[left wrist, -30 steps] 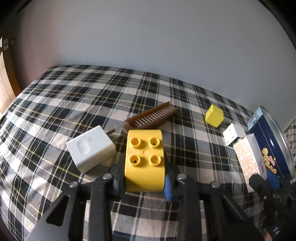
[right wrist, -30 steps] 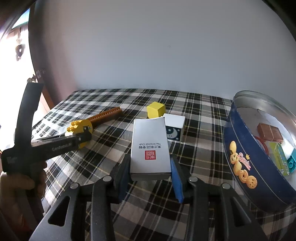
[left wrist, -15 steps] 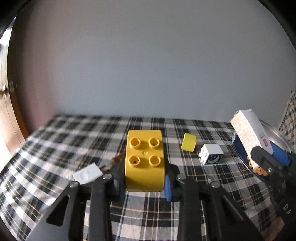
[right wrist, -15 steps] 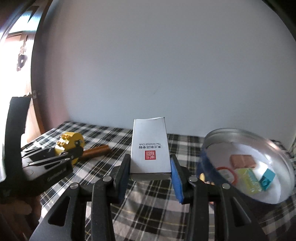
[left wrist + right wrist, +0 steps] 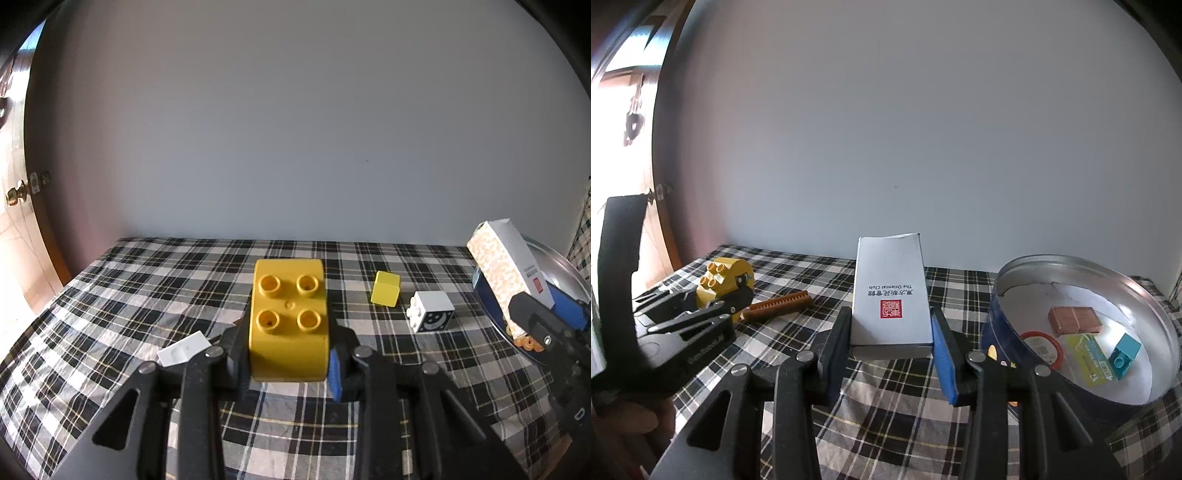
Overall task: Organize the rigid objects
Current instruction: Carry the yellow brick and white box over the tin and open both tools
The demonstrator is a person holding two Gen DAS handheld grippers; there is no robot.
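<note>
The left gripper (image 5: 288, 354) is clamping a yellow toy brick (image 5: 289, 321), studs facing up, above the checked cloth (image 5: 110, 295). The right gripper (image 5: 890, 347) is pinching a grey carton (image 5: 891, 295), holding it clear of the cloth just beside the round tin (image 5: 1145, 291). A yellow cube (image 5: 385, 293), a white brick (image 5: 430, 312) and a brown comb (image 5: 779, 304) are lying on the cloth.

Plaid bed (image 5: 110, 295): yellow cube (image 5: 385, 288), white brick (image 5: 430, 311), comb (image 5: 779, 304), tin (image 5: 1004, 325).
</note>
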